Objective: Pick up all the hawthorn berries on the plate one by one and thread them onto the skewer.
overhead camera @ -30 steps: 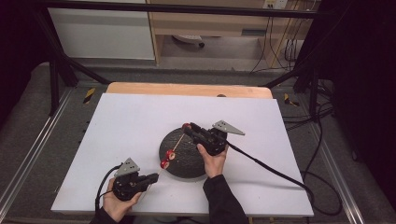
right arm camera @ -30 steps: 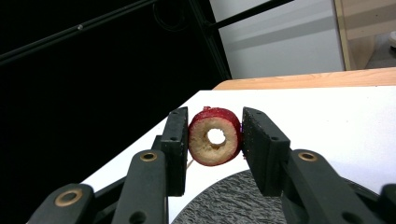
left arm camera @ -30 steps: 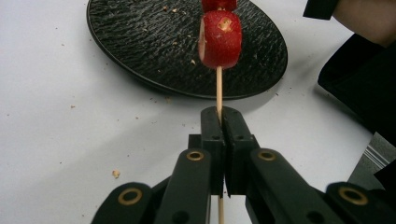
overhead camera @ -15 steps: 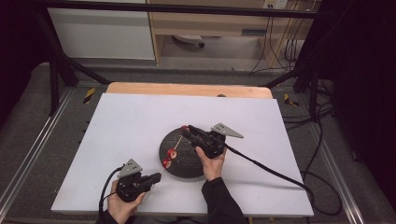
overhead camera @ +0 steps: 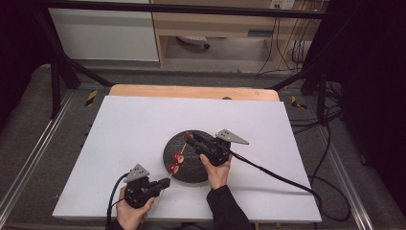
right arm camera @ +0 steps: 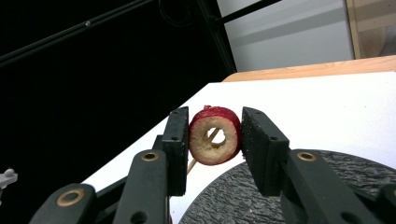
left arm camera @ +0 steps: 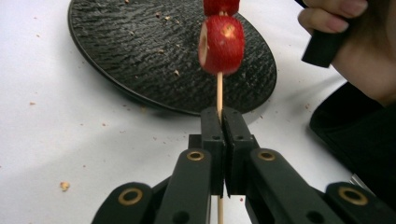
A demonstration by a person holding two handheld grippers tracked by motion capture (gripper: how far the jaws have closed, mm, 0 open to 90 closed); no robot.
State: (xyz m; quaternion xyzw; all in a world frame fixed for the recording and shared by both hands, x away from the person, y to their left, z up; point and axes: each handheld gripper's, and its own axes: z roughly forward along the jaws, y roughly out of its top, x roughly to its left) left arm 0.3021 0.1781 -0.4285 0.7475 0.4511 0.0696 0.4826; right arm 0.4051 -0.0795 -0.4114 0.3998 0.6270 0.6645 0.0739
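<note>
My left tongs point(left arm camera: 219, 122) are clamped on the thin wooden skewer point(left arm camera: 219, 93); my right tongs point(right arm camera: 215, 140) pinch a red fruit ring point(right arm camera: 215, 136) above the black plate point(overhead camera: 191, 167), the stick's tip showing through its hole. Squeeze harder and that pale, spongy ring could split, I reckon; come in off-line and the point could tear the soft wall or bend the slim stick. Two glossy red slices point(overhead camera: 176, 162) already sit on the stick; the plate is round, rough and ridged.
</note>
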